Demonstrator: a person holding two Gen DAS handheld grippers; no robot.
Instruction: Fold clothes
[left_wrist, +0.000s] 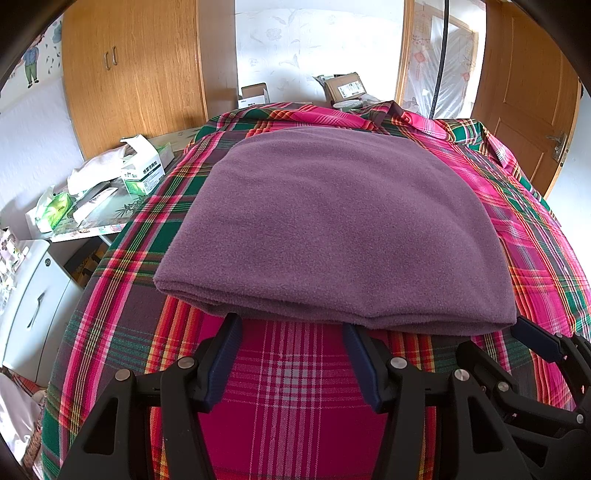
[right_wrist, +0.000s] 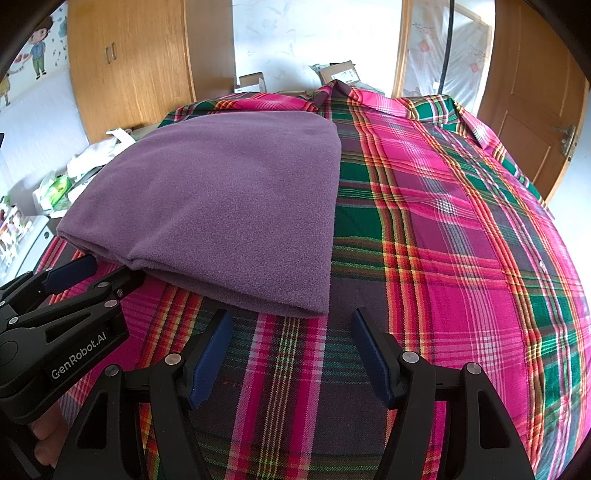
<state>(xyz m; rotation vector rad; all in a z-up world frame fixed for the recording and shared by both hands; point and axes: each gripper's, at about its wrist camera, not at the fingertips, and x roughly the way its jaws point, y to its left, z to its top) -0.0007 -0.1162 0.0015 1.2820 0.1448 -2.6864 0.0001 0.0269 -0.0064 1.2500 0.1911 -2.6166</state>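
At the left edge of the left wrist view, an opened white-and-green carton (left_wrist: 142, 171) stands on a side table (left_wrist: 110, 218); its contents cannot be made out. The folded purple fleece garment (left_wrist: 332, 229) lies flat at frame centre on the plaid bedspread (left_wrist: 295, 387). Left gripper (left_wrist: 291, 354) and right gripper (right_wrist: 291, 350) sit just short of its near edge, jaws wide apart, gripping nothing.
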